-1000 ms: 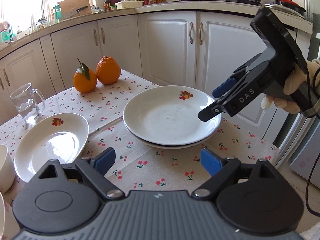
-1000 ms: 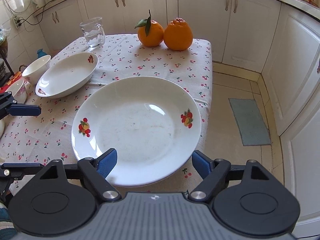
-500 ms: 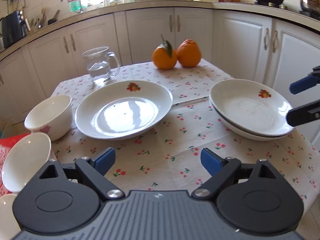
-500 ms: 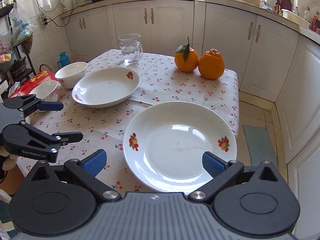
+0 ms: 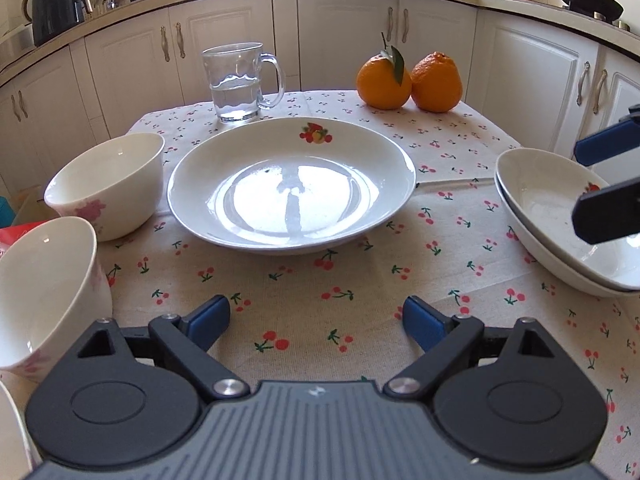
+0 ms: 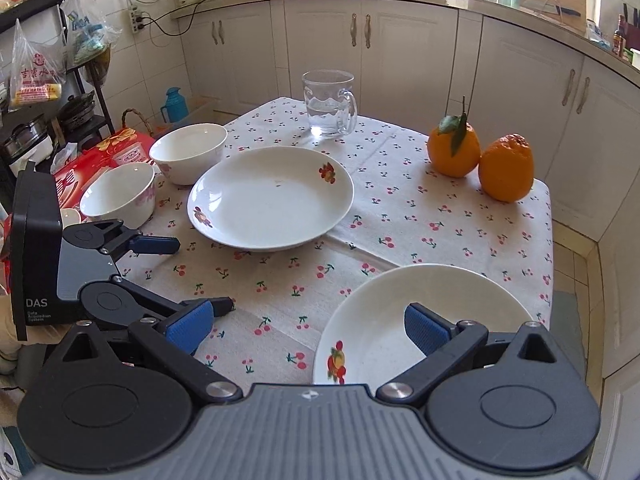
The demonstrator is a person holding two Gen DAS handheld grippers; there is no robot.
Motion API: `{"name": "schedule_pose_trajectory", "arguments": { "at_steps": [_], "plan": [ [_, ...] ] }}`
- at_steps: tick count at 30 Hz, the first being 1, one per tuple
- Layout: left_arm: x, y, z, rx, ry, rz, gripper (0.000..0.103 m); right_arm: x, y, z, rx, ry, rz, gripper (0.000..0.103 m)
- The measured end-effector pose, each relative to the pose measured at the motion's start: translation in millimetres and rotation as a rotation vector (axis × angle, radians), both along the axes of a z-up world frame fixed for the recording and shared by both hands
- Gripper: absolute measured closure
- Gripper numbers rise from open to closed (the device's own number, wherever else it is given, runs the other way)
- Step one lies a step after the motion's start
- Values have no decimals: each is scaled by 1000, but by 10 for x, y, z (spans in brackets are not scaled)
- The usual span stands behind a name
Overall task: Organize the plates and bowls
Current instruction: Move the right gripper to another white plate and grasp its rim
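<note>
A single white plate (image 5: 292, 184) (image 6: 272, 196) with fruit prints lies mid-table. Two stacked plates (image 5: 560, 240) (image 6: 380, 320) sit at the table's right edge. Two white bowls (image 5: 108, 184) (image 5: 40, 288) stand on the left, also in the right wrist view (image 6: 188, 152) (image 6: 118, 196). My left gripper (image 5: 316, 316) (image 6: 202, 274) hovers over bare cloth in front of the single plate; its jaws are opening with nothing between them. My right gripper (image 6: 308, 326) (image 5: 596, 180) stands wide open above the near-left rim of the stack, holding nothing.
A glass mug of water (image 5: 240, 84) and two oranges (image 5: 408, 80) stand at the table's far side. A red package (image 6: 100, 156) lies beyond the bowls. White cabinets (image 5: 340, 36) surround the table, and tiled floor (image 6: 576, 264) drops off right of the stack.
The left view has swung from the stacked plates to the single plate and bowls. The right gripper has opened wider and drawn back, so the stack now lies lower right in its view.
</note>
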State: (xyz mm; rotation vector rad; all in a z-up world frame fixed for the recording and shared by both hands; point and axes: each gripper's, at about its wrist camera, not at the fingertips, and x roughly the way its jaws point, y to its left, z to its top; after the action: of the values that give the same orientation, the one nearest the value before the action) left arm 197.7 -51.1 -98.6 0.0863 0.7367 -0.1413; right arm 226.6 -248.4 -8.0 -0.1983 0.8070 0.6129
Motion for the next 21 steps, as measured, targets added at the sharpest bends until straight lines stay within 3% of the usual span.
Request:
{"name": "schedule_pose_trajectory", "arguments": {
  "at_steps": [4,21],
  "plan": [
    [105,24,-30,-14,1,19,0,232,138,-41,-7,14,32,0],
    [237,15,-53,-16,-20,49,0,1263,715,-163,-44,73,232,0]
  ]
}}
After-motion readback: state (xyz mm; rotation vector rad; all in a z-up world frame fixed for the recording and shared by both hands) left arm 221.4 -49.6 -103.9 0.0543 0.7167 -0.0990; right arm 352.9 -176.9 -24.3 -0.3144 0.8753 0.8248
